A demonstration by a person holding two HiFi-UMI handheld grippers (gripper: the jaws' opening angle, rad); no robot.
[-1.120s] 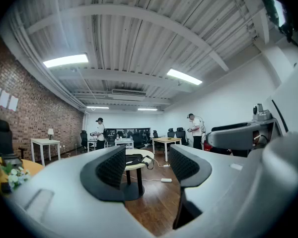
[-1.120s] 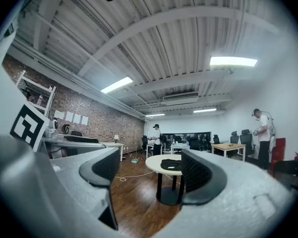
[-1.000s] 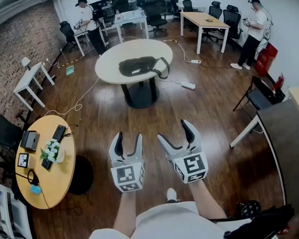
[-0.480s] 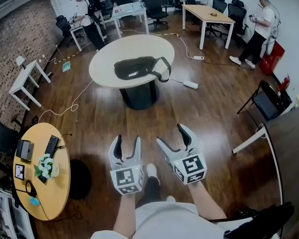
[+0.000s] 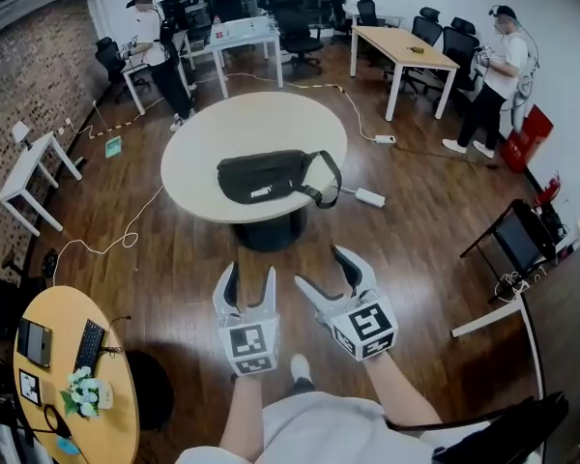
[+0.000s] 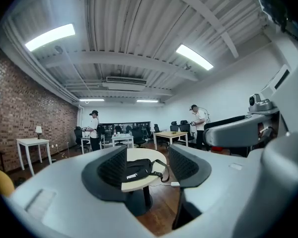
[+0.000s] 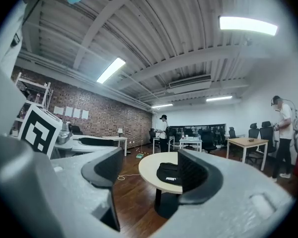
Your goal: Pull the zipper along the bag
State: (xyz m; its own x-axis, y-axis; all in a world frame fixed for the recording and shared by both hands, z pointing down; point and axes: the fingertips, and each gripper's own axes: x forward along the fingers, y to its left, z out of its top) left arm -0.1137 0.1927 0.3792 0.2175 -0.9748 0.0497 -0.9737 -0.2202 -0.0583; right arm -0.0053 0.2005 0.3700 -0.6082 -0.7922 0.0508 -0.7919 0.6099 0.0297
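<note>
**Soft bag ahead, both grippers empty**

The black bag (image 5: 268, 176) lies flat near the middle of the round worktop (image 5: 261, 124), its strap (image 5: 331, 174) looped off to the right. It looks like limp fabric — light, and likely to bunch or skate over the smooth top when tugged. The zipper pull cannot be made out from here. It will probably be a small tab that needs a fine pinch. My guess is that one gripper should pin the fabric near the zipper's end while the other draws the tab along the seam.

Both grippers are held low in front of the person's body over the wooden floor (image 5: 416, 220), forearms extended, jaws aimed at the worktop and well apart from the bag. The left gripper (image 5: 249, 280) has its jaws parted with nothing between them. The right gripper (image 5: 326, 274) is spread wider and tilted outward — its jaws are closing, on nothing yet.
</note>
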